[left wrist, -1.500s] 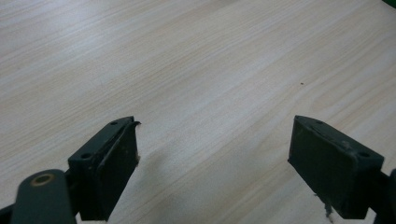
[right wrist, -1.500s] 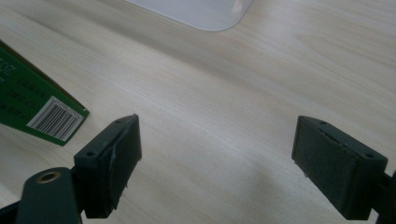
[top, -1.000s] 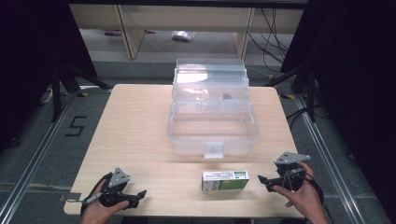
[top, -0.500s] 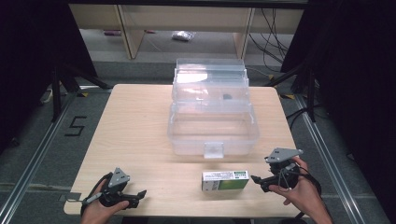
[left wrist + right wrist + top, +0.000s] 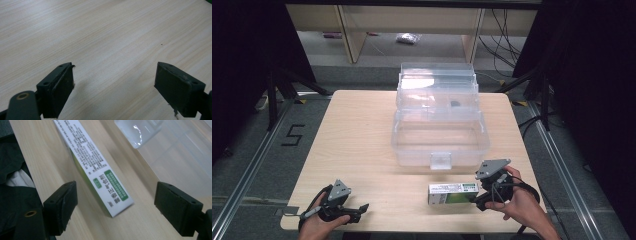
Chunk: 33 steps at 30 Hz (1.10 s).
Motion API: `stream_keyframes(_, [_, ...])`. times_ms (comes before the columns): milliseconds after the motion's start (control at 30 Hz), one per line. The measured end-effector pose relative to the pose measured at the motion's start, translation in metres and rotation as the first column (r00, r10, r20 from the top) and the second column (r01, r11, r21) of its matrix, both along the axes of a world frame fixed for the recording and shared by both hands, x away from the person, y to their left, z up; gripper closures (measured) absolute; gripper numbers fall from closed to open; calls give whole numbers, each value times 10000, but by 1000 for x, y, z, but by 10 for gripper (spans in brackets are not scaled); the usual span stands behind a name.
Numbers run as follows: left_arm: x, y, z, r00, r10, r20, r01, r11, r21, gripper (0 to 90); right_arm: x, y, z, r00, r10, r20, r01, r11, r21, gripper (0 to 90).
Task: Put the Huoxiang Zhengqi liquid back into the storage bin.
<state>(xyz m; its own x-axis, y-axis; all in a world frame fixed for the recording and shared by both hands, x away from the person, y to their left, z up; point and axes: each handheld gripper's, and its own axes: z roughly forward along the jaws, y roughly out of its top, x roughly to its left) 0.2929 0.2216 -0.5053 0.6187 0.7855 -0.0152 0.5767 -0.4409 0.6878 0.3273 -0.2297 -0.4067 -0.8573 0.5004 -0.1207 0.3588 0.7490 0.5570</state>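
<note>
So the right gripper (image 5: 486, 192) sits at the near right corner of the table (image 5: 362, 130), right up against the right end of the green and white carton (image 5: 453, 194); in the right gripper view the carton (image 5: 92, 167) lies flat on the wood with its near end sitting between the two black jaws, but neither pad touches it; the jaws have just been closing a little and are spread wide, gripping nothing. The box lies just in front of the clear plastic case (image 5: 439, 125), near its latch (image 5: 440, 160); whether the box and the case actually touch is hard to say from the high view, looks like a small gap. The left gripper (image 5: 354, 210) rests at the near left corner, well apart from the carton; its jaws are spread wide over bare wood (image 5: 105, 37), nothing between them.
</note>
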Motion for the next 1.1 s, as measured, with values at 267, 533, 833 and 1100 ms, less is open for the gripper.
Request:
stream_keyframes(267, [0, -2, -2, 9996, 270, 80, -267, 9989, -388, 151, 3, 17, 1, 9989, 379, -277, -389, 9986, -363, 207])
stream_keyframes(533, [0, -1, -1, 10000, 83, 25, -82, 9999, -129, 151, 10, 31, -2, 9939, 969, -529, -1018, 9898, -996, 201])
stream_keyframes(833, [-1, -4, -2, 9991, 399, 165, -388, 9975, -587, 151, 21, 48, -8, 9802, 1628, -1130, -1795, 9709, -1587, 178])
stream_keyframes(1100, [-1, -2, -1, 9996, 250, 129, -245, 9990, -371, 151, 25, 61, -13, 9638, 2090, -1658, -2408, 9491, -2032, 245])
